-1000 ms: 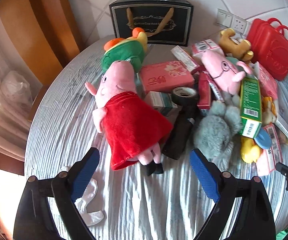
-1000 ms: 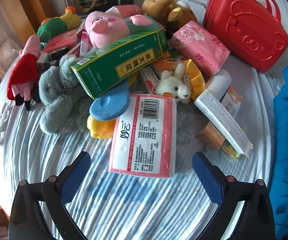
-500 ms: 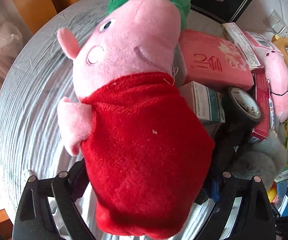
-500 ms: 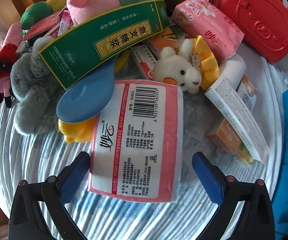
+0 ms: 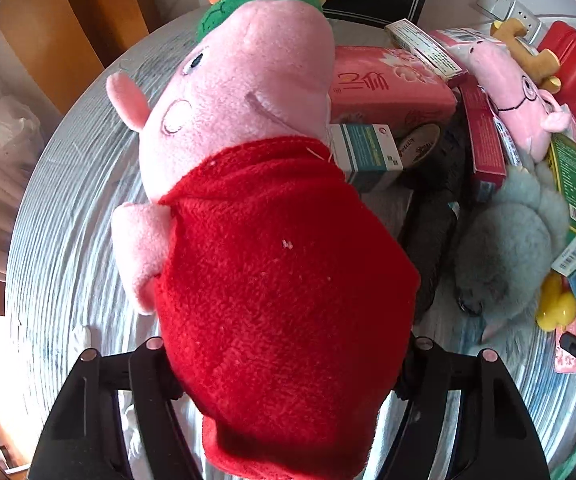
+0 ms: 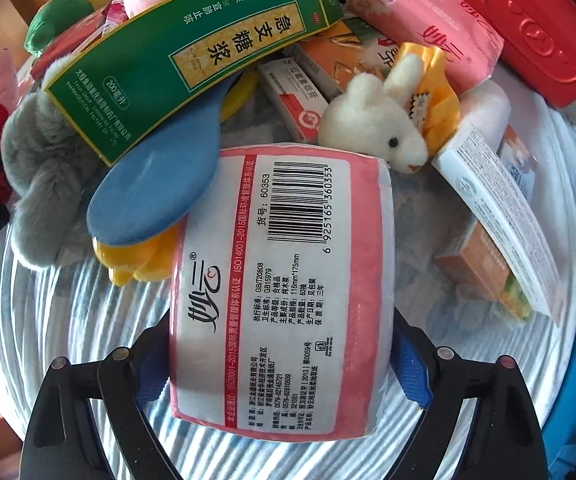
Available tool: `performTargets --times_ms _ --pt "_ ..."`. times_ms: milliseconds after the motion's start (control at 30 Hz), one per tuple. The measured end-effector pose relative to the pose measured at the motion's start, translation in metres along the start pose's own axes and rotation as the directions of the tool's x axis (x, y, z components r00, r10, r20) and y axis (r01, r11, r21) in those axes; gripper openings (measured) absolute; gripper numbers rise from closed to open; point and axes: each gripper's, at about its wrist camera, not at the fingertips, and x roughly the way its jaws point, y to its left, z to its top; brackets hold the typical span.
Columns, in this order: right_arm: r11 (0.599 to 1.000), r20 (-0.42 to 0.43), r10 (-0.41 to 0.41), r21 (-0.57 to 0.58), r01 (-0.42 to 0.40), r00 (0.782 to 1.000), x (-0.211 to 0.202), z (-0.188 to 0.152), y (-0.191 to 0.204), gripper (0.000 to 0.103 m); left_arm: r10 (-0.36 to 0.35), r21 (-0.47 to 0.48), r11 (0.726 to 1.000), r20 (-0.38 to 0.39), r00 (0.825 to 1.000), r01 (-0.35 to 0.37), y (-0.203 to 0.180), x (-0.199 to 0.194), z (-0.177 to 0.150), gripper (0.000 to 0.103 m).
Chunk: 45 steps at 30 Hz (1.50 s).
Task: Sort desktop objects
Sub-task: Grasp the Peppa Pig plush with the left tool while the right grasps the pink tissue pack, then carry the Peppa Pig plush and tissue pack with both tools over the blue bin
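Pig plush (image 5: 272, 216) in red dress — lower body between the left gripper (image 5: 284, 364) arms, which press its sides; the grey fur toy (image 5: 508, 240) lies to its right. Tissue pack (image 6: 284, 280) just beside that toy (image 6: 44, 176) — right gripper (image 6: 276, 364) fingers (image 6: 410, 372) close against its edges, blue pads touching.

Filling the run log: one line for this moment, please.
left gripper: shut on pig plush | right gripper: shut on tissue pack | rest of pile on table
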Motion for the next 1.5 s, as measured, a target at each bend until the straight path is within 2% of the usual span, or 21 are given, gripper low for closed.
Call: performTargets --times_ms 267,467,567,633,700,1100,1500 --pt "1.000 0.012 0.026 -0.002 -0.026 1.000 -0.026 -0.049 -0.005 0.091 -0.014 0.017 1.000 0.045 0.999 0.013 -0.006 -0.044 -0.046 0.071" --pt "0.999 0.069 0.039 0.018 -0.040 0.997 -0.062 -0.080 -0.011 0.091 -0.025 0.048 0.999 0.095 0.995 0.020 -0.010 -0.086 -0.073 0.071" --pt "0.999 0.104 0.043 0.024 -0.045 0.994 -0.083 -0.098 -0.013 0.091 -0.029 0.073 0.997 0.118 0.993 0.021 -0.014 -0.107 -0.080 0.071" --pt "0.998 0.126 0.051 0.029 -0.055 0.991 -0.093 -0.098 -0.024 0.091 -0.033 0.089 0.996 0.127 0.991 0.022 -0.013 -0.115 -0.070 0.071" --pt "0.997 0.148 0.059 0.036 -0.065 0.987 -0.103 -0.082 -0.022 0.091 -0.041 0.096 0.995 0.138 0.990 0.028 -0.022 -0.131 -0.078 0.071" --pt "0.991 0.277 0.126 0.013 -0.135 0.952 -0.189 -0.125 -0.041 0.091 -0.085 0.151 0.987 0.229 0.970 0.051 -0.090 -0.217 -0.100 0.071" --pt "0.984 0.379 0.173 -0.037 -0.172 0.909 -0.252 -0.149 -0.075 0.091 -0.121 0.178 0.982 0.298 0.947 0.069 -0.160 -0.272 -0.110 0.071"
